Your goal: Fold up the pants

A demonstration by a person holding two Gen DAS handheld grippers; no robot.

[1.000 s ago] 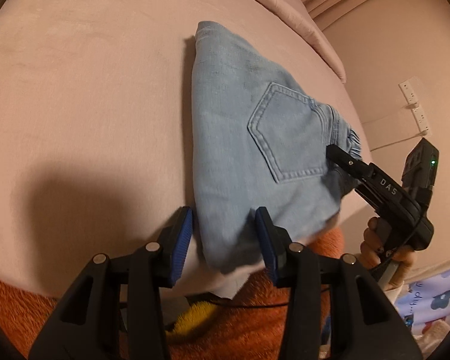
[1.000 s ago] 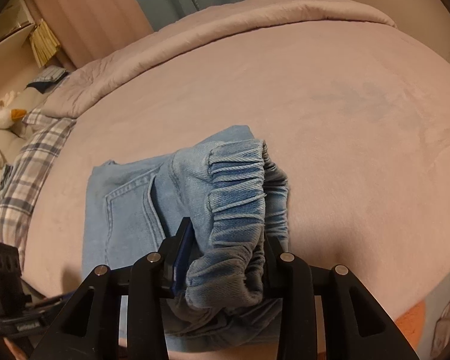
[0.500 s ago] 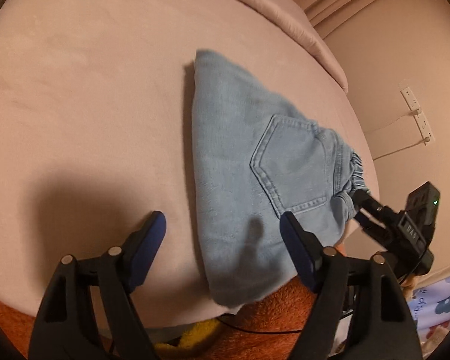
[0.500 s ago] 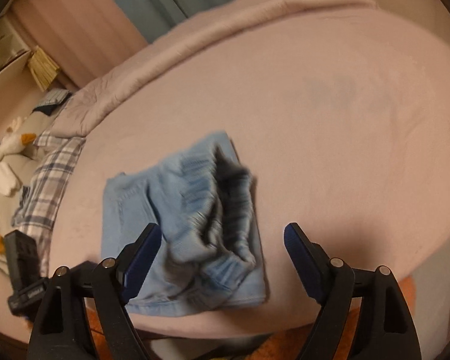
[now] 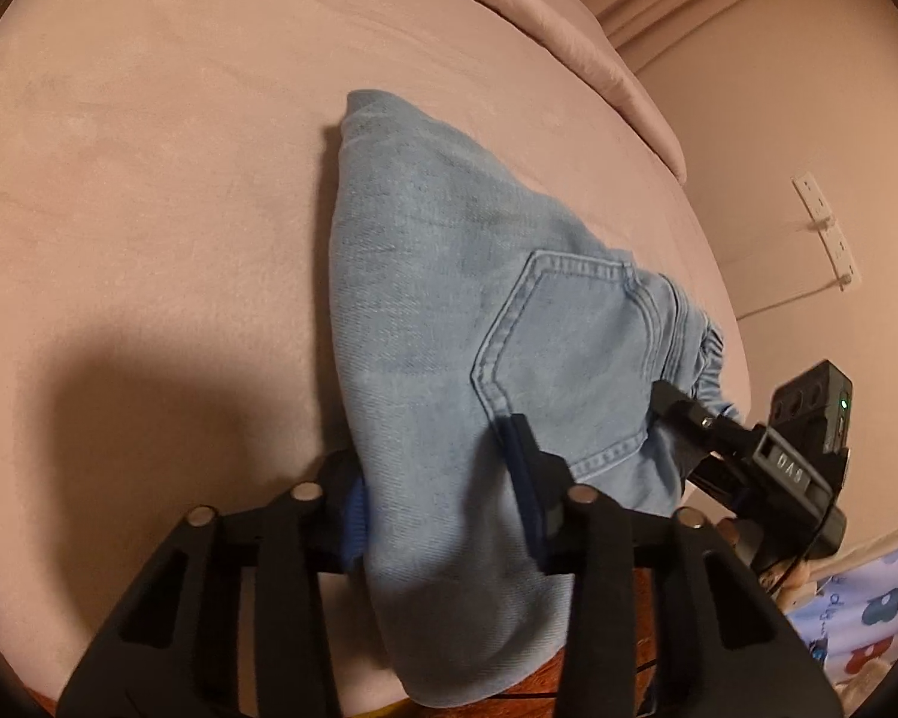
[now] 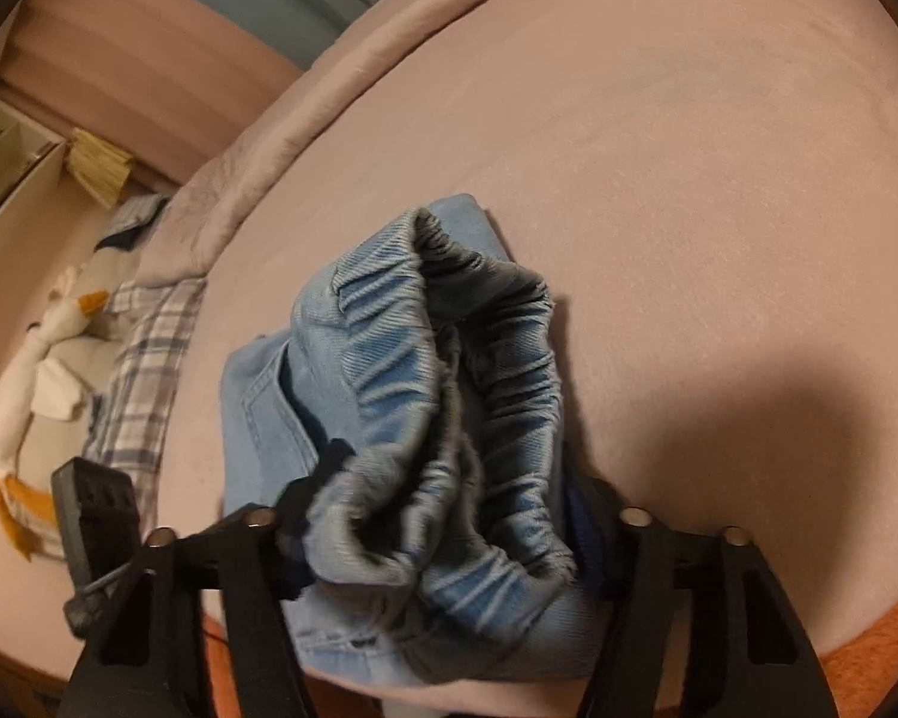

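Light blue folded denim pants [image 5: 449, 311] lie at the near edge of a pink bed [image 5: 149, 179], back pocket up. My left gripper [image 5: 443, 502] is shut on the pants' near folded edge. My right gripper [image 6: 443, 532] is shut on the bunched elastic waistband [image 6: 449, 395] at the other end; it also shows in the left wrist view [image 5: 688, 419] at the right. The left gripper body shows in the right wrist view [image 6: 96, 514] at the lower left.
An orange blanket [image 6: 880, 616] hangs below the bed's near edge. A plaid cloth [image 6: 143, 371] and a white plush toy [image 6: 36, 359] lie left of the bed. A wall socket strip [image 5: 826, 227] is at the right. A folded pink duvet [image 5: 539, 18] lies at the far edge.
Half a second ago both grippers were open and drawn back from the pants. Both have moved in again and closed on the denim at each end.
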